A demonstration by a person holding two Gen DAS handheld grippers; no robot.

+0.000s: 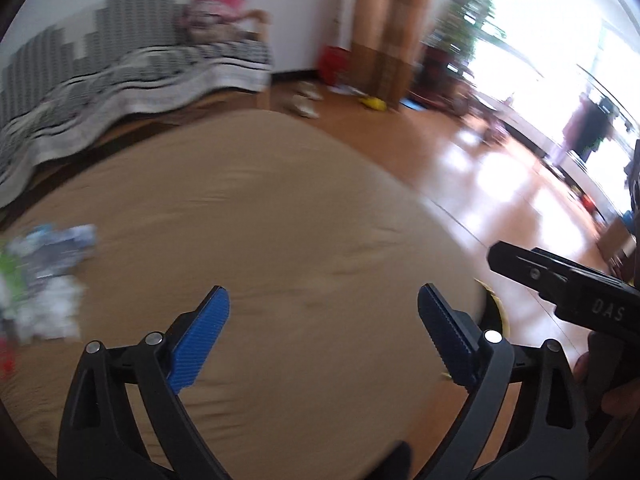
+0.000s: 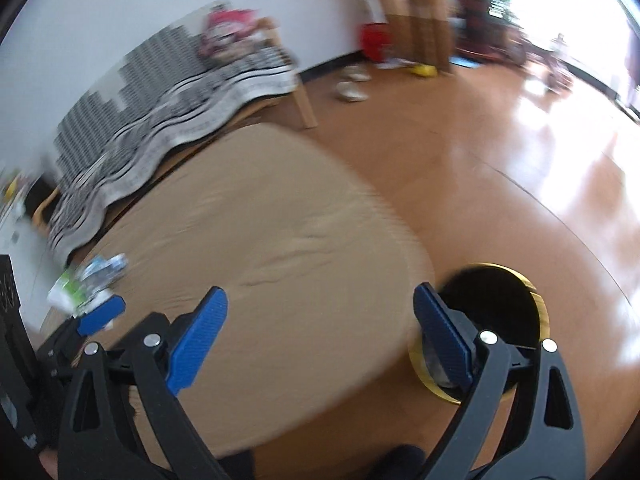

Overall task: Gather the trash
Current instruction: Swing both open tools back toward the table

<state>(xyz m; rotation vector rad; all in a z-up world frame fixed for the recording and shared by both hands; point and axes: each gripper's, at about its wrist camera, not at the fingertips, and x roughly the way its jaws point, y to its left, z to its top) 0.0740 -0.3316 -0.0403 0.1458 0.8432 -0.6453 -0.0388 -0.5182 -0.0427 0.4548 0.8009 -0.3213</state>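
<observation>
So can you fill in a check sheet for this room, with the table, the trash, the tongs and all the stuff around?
Surface: round table with a tan cloth, mostly bare, a few wrinkles.
Job's things: blurred pile of wrappers and crumpled paper at the table's left edge; black bin with a yellow rim on the floor beside the table.
Clutter: pale slippers, a yellow item and a red container on the floor near the wall.
Tongs: left tongs open, nothing between them; right tongs open, nothing between them.
Cables: nothing seen.
Surroundings: shiny wooden floor, bench with a striped cover, white wall, bright window with a plant.
</observation>
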